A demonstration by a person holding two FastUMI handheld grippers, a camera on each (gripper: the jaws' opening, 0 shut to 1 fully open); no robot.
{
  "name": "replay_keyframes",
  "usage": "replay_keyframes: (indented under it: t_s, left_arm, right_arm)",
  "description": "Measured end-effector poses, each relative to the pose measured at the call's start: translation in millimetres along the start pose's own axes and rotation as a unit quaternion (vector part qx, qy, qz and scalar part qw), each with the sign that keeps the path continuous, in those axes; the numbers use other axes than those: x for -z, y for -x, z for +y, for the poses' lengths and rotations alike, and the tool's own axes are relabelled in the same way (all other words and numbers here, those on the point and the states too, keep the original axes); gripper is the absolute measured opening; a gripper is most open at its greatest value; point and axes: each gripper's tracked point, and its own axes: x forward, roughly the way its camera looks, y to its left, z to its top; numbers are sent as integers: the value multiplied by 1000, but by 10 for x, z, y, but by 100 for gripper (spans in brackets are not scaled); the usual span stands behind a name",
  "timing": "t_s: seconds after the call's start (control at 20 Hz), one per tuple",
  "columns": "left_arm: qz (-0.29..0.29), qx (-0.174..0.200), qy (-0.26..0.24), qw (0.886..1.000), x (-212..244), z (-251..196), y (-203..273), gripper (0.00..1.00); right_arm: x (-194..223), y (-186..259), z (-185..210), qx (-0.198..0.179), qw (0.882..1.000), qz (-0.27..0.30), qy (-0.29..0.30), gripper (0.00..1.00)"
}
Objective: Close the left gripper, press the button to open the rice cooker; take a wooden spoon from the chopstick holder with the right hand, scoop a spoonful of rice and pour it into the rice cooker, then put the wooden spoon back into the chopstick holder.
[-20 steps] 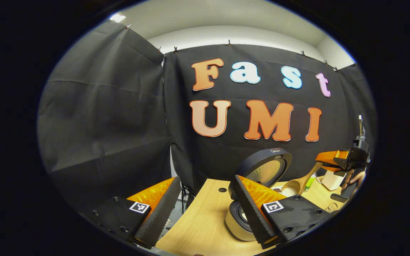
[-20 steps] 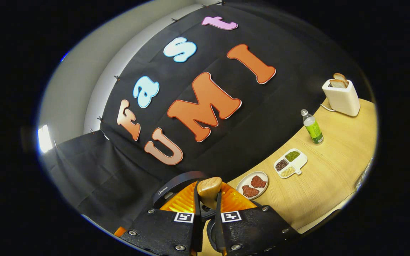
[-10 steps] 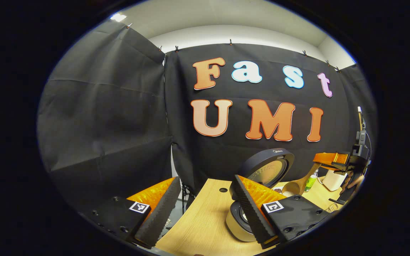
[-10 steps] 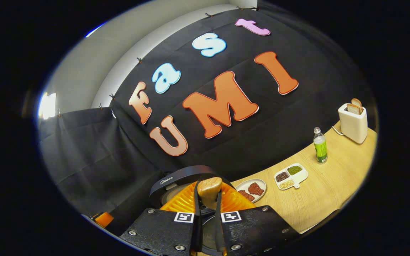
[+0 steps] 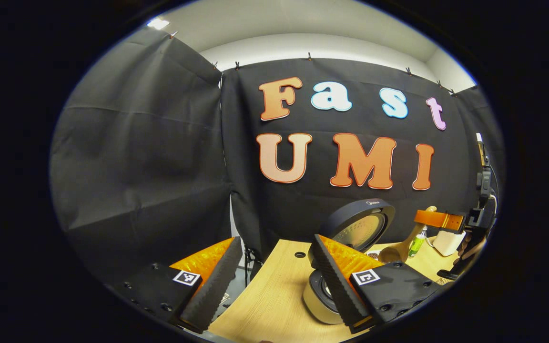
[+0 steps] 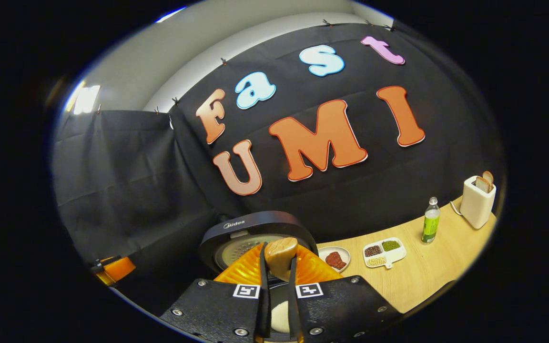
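I'm holding my left gripper (image 5: 274, 281) low over the near end of the bench (image 5: 274, 305), its 2 fingers (image 5: 212, 286) spread wide and released, nothing between them. Just beyond its right-hand finger sits the rice cooker (image 5: 320, 300), lid (image 5: 360, 226) standing open and tilted back toward the booth wall. Off at the right edge of the left gripper view I'm seeing my right gripper (image 5: 439, 220) held up level, the wooden spoon (image 5: 401, 247) slanting down from it with the bowl hanging near the cooker's lid.

In the right gripper view the right gripper (image 6: 277, 281) is clenched, both fingers pressing on the wooden spoon's handle (image 6: 280, 255), whose rounded end is poking up between them. Directly below, white rice (image 6: 280, 317) is showing in the gap. Behind, the open lid (image 6: 255, 233); on the bench beyond, a small plate (image 6: 334, 259), a divided dish (image 6: 383, 251), a green bottle (image 6: 430, 221) and a toaster (image 6: 477, 201).
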Motion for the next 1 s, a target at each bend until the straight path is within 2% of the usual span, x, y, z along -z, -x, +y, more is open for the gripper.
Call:
replay_keyframes:
  t_s: [0.35, 0.6, 0.8, 1.0]
  left_arm:
    - [2, -5, -5, 1000, 2, -19, 25, 98]
    - [0, -7, -10, 1000, -2, -27, 95, 97]
    - [-2, -8, -8, 1000, -36, -27, 134, 97]
    - [-10, -8, -6, 1000, -81, -60, 177, 97]
  right_arm:
    - [141, 39, 153, -35, 998, 9, 53, 13]
    - [235, 64, 183, -40, 995, 13, 94, 13]
    - [174, 124, 66, -39, 998, 13, 46, 13]
    - [-14, 267, -225, -14, 999, 0, 32, 13]
